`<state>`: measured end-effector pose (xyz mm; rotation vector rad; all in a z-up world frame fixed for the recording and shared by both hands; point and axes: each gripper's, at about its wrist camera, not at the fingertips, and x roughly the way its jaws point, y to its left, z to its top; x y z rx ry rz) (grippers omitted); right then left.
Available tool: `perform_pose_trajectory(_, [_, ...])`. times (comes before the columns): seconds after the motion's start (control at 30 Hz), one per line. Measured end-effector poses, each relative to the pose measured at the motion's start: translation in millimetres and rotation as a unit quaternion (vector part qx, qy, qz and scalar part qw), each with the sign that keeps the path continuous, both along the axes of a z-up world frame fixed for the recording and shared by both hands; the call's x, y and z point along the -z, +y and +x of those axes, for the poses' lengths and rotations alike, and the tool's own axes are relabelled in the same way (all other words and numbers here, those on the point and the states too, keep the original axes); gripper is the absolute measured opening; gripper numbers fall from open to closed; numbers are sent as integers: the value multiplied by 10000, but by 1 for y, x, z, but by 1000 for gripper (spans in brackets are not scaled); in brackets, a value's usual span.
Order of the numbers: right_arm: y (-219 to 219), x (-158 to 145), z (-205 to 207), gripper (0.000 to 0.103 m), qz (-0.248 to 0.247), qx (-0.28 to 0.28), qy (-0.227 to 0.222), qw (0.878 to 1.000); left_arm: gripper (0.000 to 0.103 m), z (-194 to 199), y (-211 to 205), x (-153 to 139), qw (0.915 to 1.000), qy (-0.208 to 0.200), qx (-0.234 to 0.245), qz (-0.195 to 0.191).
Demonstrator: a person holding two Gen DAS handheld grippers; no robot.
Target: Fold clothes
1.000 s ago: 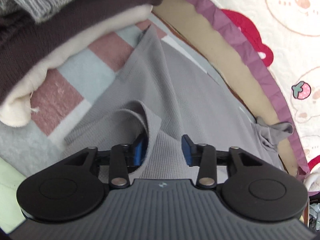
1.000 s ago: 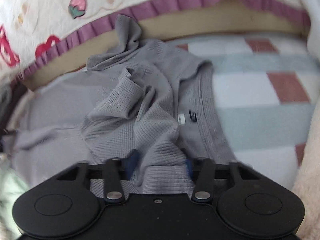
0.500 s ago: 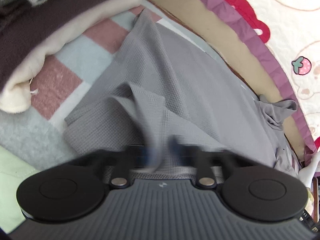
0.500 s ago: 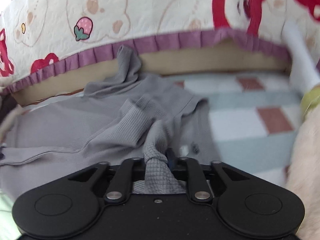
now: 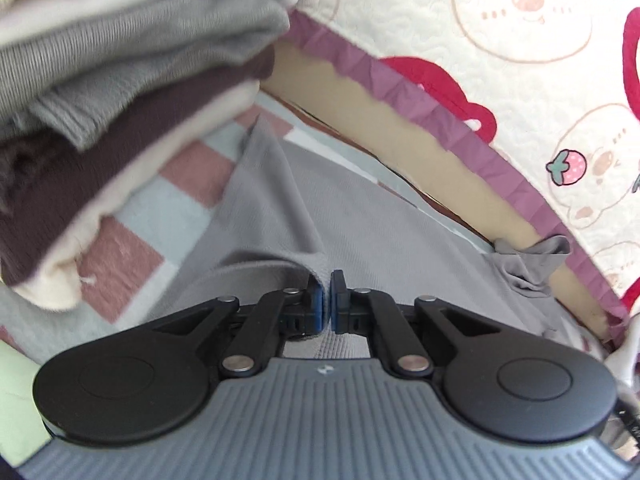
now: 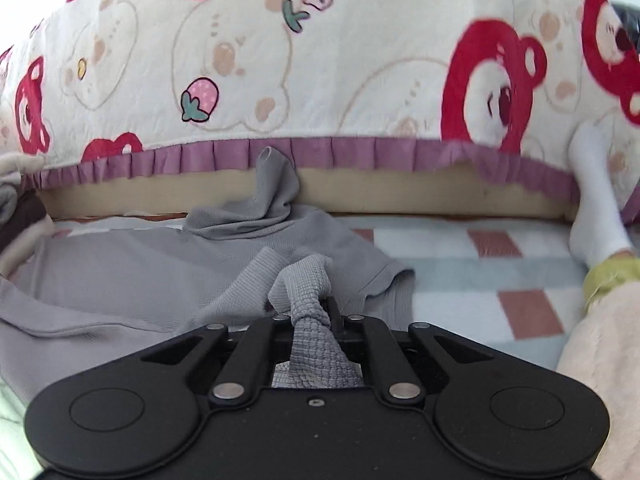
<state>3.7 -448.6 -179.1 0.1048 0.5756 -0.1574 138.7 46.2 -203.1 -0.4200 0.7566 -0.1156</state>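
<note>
A grey waffle-knit shirt lies spread on a checked pink, white and pale blue blanket. My left gripper is shut on a fold at the shirt's edge, the blue pads pinching the cloth. In the right wrist view the same grey shirt stretches to the left, one sleeve leaning up against the bed side. My right gripper is shut on a bunched ribbed part of the shirt, which rises in a twisted ridge from between the fingers.
A stack of folded clothes, grey, dark brown and cream, sits at the left of the shirt. A cartoon-bear quilt with purple frill hangs behind the blanket. A white sock and a cream fleece lie at the right.
Both grippers went from open around the shirt's cloth to shut on it. The right one has lifted its bunch upward; the left has closed on the fold and pulled back.
</note>
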Motion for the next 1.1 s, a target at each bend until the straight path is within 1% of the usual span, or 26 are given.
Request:
perform_pose_trajectory(0.03, [2, 3, 1, 8, -58, -12, 58, 10000, 3, -2, -3, -5, 9994, -57, -80, 339])
perform_pose_trajectory(0.07, [3, 7, 3, 8, -90, -21, 119, 9999, 3, -5, -9, -11, 9963, -175, -155, 821])
perform_pose_trajectory(0.1, [2, 8, 4, 8, 9, -14, 184, 9998, 3, -8, -15, -18, 9925, -355, -164, 1157])
perform_pose_trajectory(0.13, [-2, 7, 3, 8, 229, 20, 196, 9995, 3, -11, -21, -25, 9872, -536, -173, 1490])
perform_pose_trajectory(0.17, [-5, 4, 5, 8, 378, 31, 186, 9991, 3, -13, -25, -31, 9836, -673, -189, 1661])
perform_pose_trajectory(0.23, [-8, -15, 19, 7, 134, -128, 4, 9998, 3, -13, -20, -39, 9881, -755, -229, 1320])
perform_pose_trajectory(0.33, [-13, -45, 41, 7, -233, -365, -270, 9987, 3, 5, -18, -53, 9885, -884, -244, 1206])
perform_pose_trajectory(0.4, [-17, -65, 57, 7, -466, -509, -463, 9965, 3, 20, -17, -65, 9852, -1097, -369, 1262])
perform_pose_trajectory(0.47, [-24, -84, 80, 7, -577, -564, -804, 9935, 3, 37, -18, -76, 9811, -1292, -499, 1349])
perform_pose_trajectory(0.5, [-26, -83, 96, 7, -590, -563, -872, 9928, 3, 48, -20, -76, 9799, -1314, -561, 1395])
perform_pose_trajectory(0.57, [-30, -82, 127, 9, -615, -562, -1008, 9914, 6, 72, -23, -62, 9790, -1291, -714, 1410])
perform_pose_trajectory(0.6, [-32, -79, 142, 20, -638, -524, -1016, 9914, 16, 84, -24, -53, 9800, -1160, -759, 1427])
perform_pose_trajectory(0.63, [-32, -69, 156, 32, -696, -339, -792, 9939, 39, 96, -26, -39, 9835, -764, -736, 1466])
perform_pose_trajectory(0.67, [-32, -59, 167, 33, -726, -132, -581, 9956, 46, 103, -27, -25, 9856, -442, -713, 1465])
perform_pose_trajectory(0.73, [-33, -42, 165, 34, -567, 459, -269, 9970, 46, 92, -25, -6, 9890, -139, -673, 1312])
perform_pose_trajectory(0.77, [-34, -34, 161, 36, -446, 732, -137, 9962, 47, 87, -22, -4, 9896, 5, -662, 1277])
perform_pose_trajectory(0.8, [-35, -29, 146, 39, -169, 900, -107, 9957, 48, 82, -19, -1, 9900, 149, -651, 1242])
perform_pose_trajectory(0.83, [-36, -23, 128, 45, 90, 994, -92, 9950, 49, 77, -16, 1, 9902, 293, -639, 1207])
perform_pose_trajectory(0.9, [-40, -8, 91, 48, 555, 1085, 24, 9925, 50, 66, -10, 5, 9899, 581, -616, 1137])
perform_pose_trajectory(0.93, [-42, 1, 72, 49, 770, 1099, 110, 9909, 55, 60, -7, 6, 9900, 723, -620, 1044])
perform_pose_trajectory(1.0, [-46, 18, 35, 51, 1198, 1124, 283, 9860, 57, 45, 3, 8, 9910, 992, -701, 560])
perform_pose_trajectory(1.03, [-49, 27, 19, 51, 1441, 1157, 367, 9821, 57, 39, 9, 12, 9906, 1120, -763, 201])
perform_pose_trajectory(1.1, [-58, 39, 12, 51, 2160, 1391, 511, 9651, 57, 32, 24, 27, 9842, 1432, -886, -546])
